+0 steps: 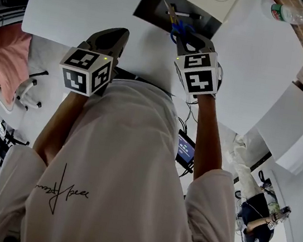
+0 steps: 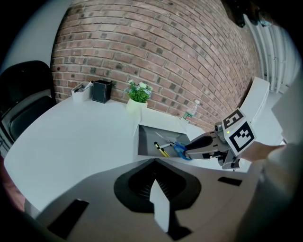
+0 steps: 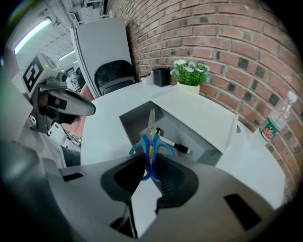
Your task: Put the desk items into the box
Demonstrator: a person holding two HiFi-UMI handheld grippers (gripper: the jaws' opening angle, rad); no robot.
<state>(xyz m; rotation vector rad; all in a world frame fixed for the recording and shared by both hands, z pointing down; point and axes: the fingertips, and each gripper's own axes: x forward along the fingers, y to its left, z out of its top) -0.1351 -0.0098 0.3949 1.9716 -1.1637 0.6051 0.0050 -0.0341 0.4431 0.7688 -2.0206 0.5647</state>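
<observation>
Pinching the scissors [image 3: 150,142] by their blue handles, the right gripper [image 3: 150,163] is hanging over the near edge of the box [image 3: 137,118], with the blades pointing into it. A marker [image 3: 176,146] and a yellow pen [image 2: 161,150] are lying inside. Left of the box, the left gripper [image 2: 154,163] is hovering over the table [image 2: 85,132], its jaws pressed together on nothing.
</observation>
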